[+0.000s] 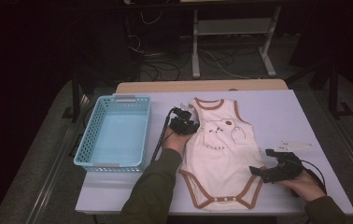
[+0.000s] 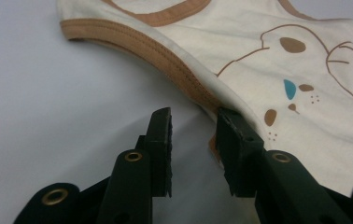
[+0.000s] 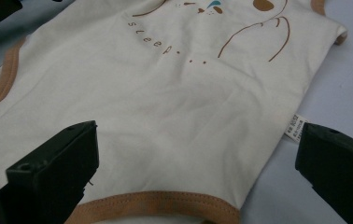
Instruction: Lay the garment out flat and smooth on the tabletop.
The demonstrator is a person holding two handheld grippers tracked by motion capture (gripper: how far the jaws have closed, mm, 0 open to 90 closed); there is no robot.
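We see the left tool (image 2: 193, 135) narrowly open at the bodysuit (image 1: 221, 154) armhole edge, the right tool (image 3: 198, 168) wide over its hem, bare surface (image 1: 296, 116) around.

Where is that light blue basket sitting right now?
In the high view, the light blue basket sits on the left side of the white table, just left of the left gripper and the cream baby bodysuit.
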